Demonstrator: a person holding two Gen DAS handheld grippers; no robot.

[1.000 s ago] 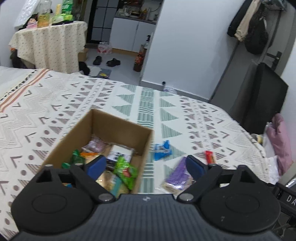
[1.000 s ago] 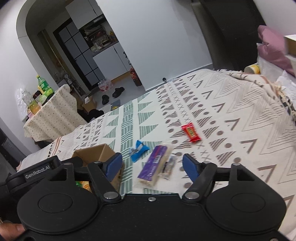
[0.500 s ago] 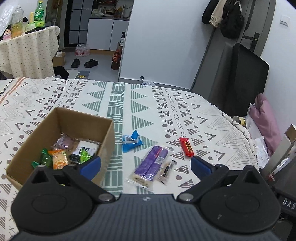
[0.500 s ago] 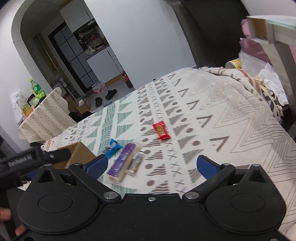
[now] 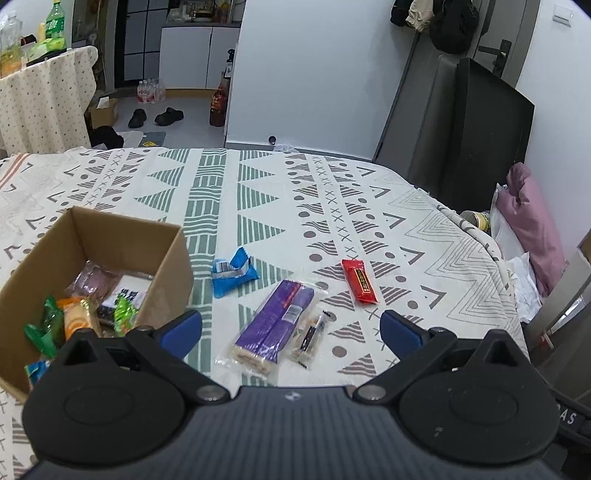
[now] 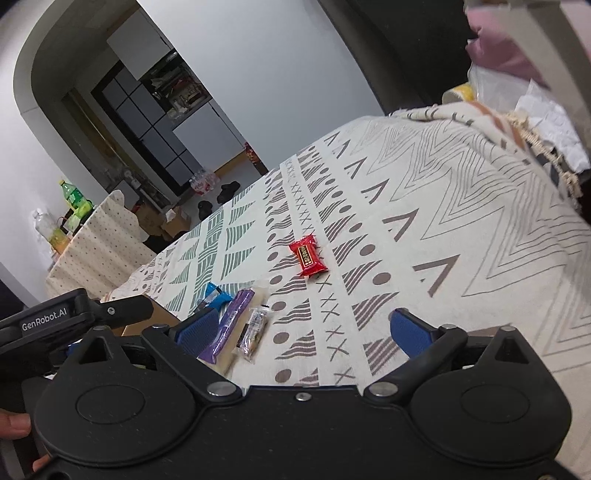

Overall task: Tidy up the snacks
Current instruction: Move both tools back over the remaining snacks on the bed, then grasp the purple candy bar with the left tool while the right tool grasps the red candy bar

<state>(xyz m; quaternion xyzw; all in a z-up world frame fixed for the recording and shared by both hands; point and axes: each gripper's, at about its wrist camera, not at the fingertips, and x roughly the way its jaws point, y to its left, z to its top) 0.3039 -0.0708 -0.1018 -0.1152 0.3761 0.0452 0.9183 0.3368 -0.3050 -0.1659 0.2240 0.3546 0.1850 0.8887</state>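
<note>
Left gripper [image 5: 291, 328] wide apart, empty; right gripper [image 6: 301, 328] just narrowing, empty, above purple pack [image 5: 275, 325].

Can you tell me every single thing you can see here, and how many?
Brown cardboard box: one, on the patterned bedspread, left; holds several wrapped snacks.
Crumpled blue wrapper: one, beside the box.
Long purple packet: one, middle.
Small clear sachet: one, touching the purple packet's right side.
Red candy bar: one, furthest right.
Green bottle: one, on the far spotted table.
Dark shoes: two, on the floor.
Pink pillow: one, right edge.
Left gripper: open, empty.
Right gripper: open, empty.
</note>
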